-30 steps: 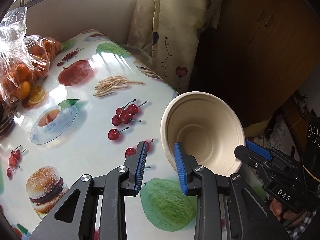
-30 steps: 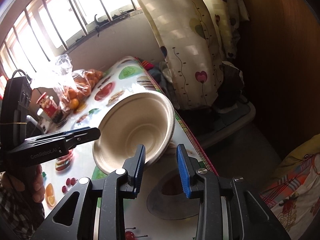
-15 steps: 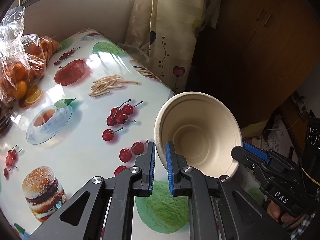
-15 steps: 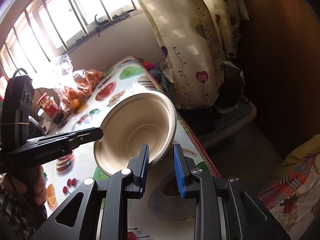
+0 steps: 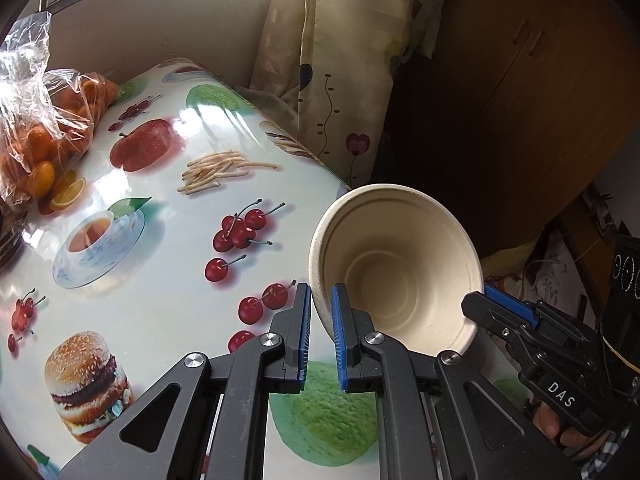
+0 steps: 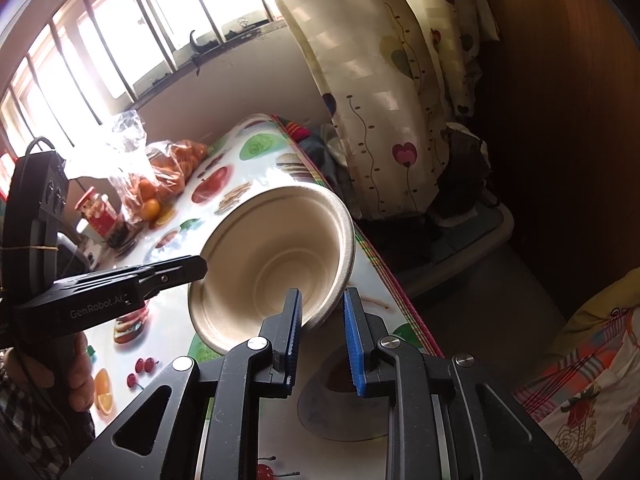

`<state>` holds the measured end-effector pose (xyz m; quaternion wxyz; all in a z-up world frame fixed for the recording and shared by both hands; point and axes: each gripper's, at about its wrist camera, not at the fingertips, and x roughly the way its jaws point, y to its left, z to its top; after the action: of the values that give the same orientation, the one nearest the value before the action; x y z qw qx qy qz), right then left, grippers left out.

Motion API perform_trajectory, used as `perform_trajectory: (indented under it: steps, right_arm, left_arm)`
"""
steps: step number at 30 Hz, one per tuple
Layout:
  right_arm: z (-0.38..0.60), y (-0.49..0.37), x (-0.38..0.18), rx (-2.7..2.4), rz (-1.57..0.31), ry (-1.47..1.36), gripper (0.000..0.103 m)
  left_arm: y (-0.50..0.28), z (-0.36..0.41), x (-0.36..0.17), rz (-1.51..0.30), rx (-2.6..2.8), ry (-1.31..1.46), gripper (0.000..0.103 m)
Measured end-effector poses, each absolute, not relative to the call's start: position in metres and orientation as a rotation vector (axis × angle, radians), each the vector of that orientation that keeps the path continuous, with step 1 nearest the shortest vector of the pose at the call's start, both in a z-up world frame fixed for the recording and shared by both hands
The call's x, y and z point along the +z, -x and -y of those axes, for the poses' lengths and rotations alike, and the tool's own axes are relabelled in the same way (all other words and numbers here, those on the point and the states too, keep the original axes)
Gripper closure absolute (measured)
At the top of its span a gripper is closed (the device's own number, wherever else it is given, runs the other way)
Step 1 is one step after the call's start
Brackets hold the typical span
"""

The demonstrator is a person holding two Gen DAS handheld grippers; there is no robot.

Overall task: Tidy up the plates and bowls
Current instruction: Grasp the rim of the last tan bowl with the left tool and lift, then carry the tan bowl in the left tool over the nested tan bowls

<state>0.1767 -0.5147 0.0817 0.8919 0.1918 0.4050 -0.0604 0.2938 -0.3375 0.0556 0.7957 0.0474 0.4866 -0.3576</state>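
- The bowl [image 5: 400, 268] is hanging in the air, tipped on its side, with its opening facing both cameras. It is sitting just above the right edge of the table [image 5: 160, 304] and touching nothing below it.
- Its shadow [image 6: 340, 408] is falling on the table right under it, close to that edge.
- The left gripper [image 5: 320, 336] is pinching the bowl's rim, with 1 finger inside the wall and 1 outside and only a narrow gap between the pads.
- The right gripper [image 6: 322, 344] is straddling the opposite part of the rim with a wider gap. Whether its pads are actually pressing on the rim cannot be told.
- The step in hand is probably a handover or a 2-handed carry of this 1 bowl toward a stack. No stack or plate is showing in either view.
- Risk: both grips are sitting only on the thin rim. If the 2 grippers are pulling in different directions, the rim is likely to bend or slip out.
- Risk: if 1 side is letting go before the other is firm, the tilted bowl is likely to swing on the remaining pinch and drop.
- Risk: because the bowl is hanging so near the right edge, a drop is likely to carry it past the table to the floor.
- The bag of oranges [image 5: 44, 136] is lying at the far left of the table, well apart, and is posing no obstacle.
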Motion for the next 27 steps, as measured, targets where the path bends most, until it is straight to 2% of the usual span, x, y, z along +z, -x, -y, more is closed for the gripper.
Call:
perform_trajectory:
  steps: [27]
  right_arm:
    - [0.5, -0.157, 0.104, -0.098, -0.798, -0.387, 0.083]
  left_arm:
    - [-0.272, 0.318, 0.077, -0.999, -0.773, -0.09, 0.092]
